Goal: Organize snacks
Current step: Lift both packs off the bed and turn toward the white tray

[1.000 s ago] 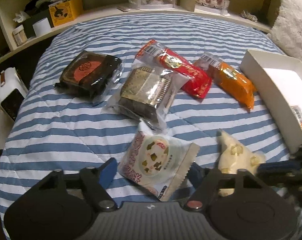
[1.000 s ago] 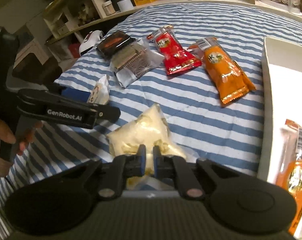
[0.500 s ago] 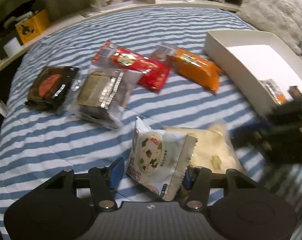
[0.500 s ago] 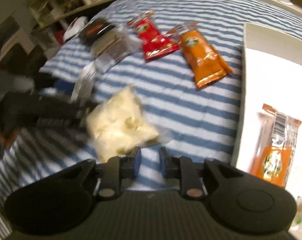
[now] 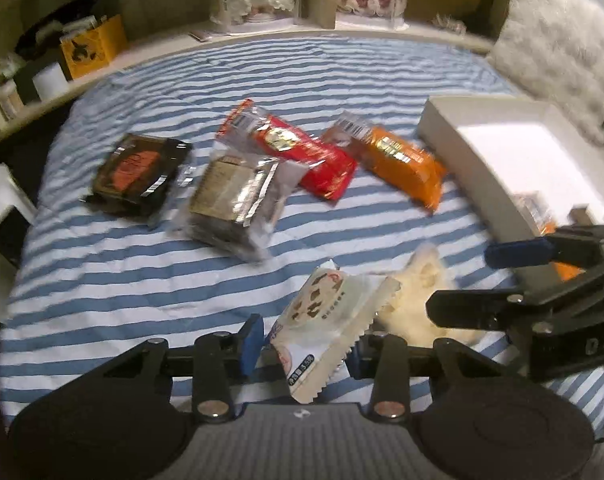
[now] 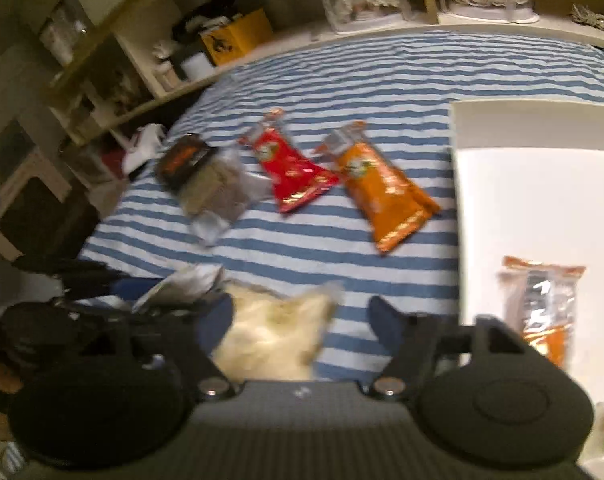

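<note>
My left gripper (image 5: pixel 302 340) is closed around a white round-cookie packet (image 5: pixel 326 320) that stands tilted between its blue pads. My right gripper (image 6: pixel 297 320) is open, its fingers either side of a pale yellow snack bag (image 6: pixel 273 328) lying on the striped bed; that bag also shows in the left wrist view (image 5: pixel 418 296). A red packet (image 5: pixel 302 152), an orange packet (image 5: pixel 402 164), a silver-brown packet (image 5: pixel 233 196) and a dark packet (image 5: pixel 137 168) lie further back. The white box (image 6: pixel 454 184) to the right holds an orange packet (image 6: pixel 542 300).
The striped bedspread (image 5: pixel 141 280) ends at a shelf ledge at the back with a yellow box (image 5: pixel 93 44) and doll cases. A fluffy white pillow (image 5: pixel 558 40) lies behind the box. The bed's left edge drops to dark floor clutter.
My right gripper has opened wide from shut and now straddles the yellow bag. My left gripper has narrowed onto the cookie packet and shifted right, close beside the right gripper.
</note>
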